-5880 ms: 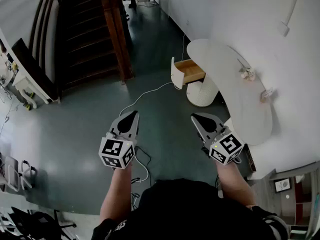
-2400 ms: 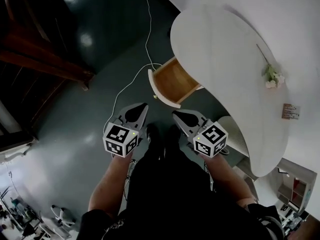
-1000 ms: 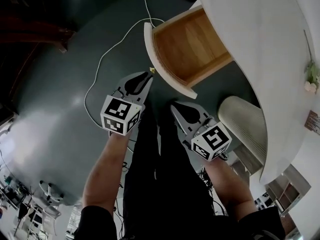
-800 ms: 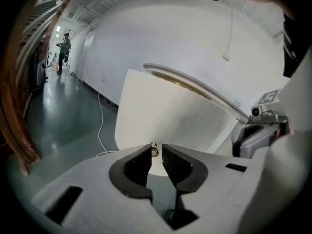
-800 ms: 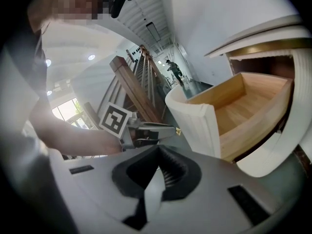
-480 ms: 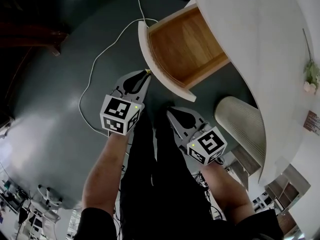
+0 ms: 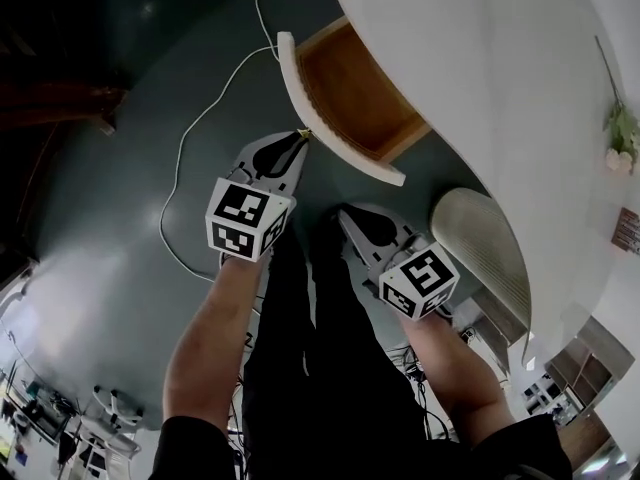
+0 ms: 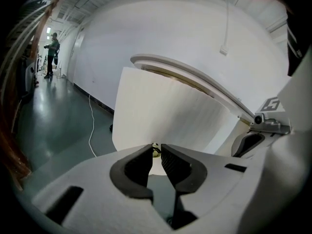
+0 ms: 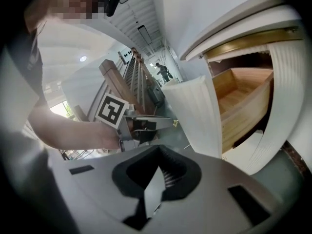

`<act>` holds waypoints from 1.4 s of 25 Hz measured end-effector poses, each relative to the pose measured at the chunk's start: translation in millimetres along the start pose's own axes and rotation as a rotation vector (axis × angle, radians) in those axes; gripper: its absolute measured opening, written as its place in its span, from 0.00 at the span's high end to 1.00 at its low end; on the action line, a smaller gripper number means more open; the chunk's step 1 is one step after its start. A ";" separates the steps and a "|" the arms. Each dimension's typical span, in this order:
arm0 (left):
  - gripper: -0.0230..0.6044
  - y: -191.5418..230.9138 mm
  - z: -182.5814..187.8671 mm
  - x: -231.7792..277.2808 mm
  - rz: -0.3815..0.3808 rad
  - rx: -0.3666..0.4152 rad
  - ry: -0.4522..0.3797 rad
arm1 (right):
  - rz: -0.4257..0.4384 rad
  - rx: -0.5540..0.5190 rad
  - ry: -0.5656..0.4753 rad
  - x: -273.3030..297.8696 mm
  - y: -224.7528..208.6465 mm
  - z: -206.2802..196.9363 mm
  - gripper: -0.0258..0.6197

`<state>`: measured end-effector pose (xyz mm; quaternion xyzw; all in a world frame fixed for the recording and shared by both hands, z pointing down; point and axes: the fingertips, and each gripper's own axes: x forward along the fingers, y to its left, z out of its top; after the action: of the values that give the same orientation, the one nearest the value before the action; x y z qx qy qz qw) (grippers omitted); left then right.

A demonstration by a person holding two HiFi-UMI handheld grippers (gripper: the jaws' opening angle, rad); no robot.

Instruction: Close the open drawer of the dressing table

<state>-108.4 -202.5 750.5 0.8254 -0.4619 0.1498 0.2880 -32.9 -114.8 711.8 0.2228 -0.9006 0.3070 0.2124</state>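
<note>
The dressing table's drawer stands open under the white tabletop [image 7: 500,78], with its wooden inside [image 7: 352,90] showing. Its curved white ribbed front [image 7: 330,118] [image 8: 161,116] [image 9: 195,116] carries a small gold knob [image 7: 304,133] [image 8: 155,149]. My left gripper [image 7: 299,139] [image 8: 155,147] has its tips at that knob, and the jaws are closed to a narrow gap with the knob between them. My right gripper [image 7: 347,214] [image 9: 157,152] hangs shut and empty a little short of the drawer's near end.
A white ribbed stool [image 7: 485,243] sits under the table to the right of my right gripper. A white cable [image 7: 195,128] snakes over the dark floor on the left. A flower sprig [image 7: 620,128] lies on the tabletop. The person's legs are below both grippers.
The person has walked up to the table. In the last second the left gripper stays at the knob, and slightly less of the drawer's wooden inside shows. The right gripper has barely moved.
</note>
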 end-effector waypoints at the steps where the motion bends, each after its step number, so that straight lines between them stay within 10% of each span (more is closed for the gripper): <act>1: 0.87 -2.1 3.6 6.1 -0.005 0.002 -0.001 | -0.005 -0.003 -0.001 -1.4 -5.0 -0.4 0.95; 35: 0.88 -36.3 81.6 134.8 -0.156 0.130 -0.049 | -0.166 -0.014 -0.052 -42.6 -71.1 -22.0 0.95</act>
<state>-7.8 -329.0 743.0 0.8792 -0.3923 0.1364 0.2335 44.8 -139.7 738.1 0.3031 -0.8863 0.2761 0.2153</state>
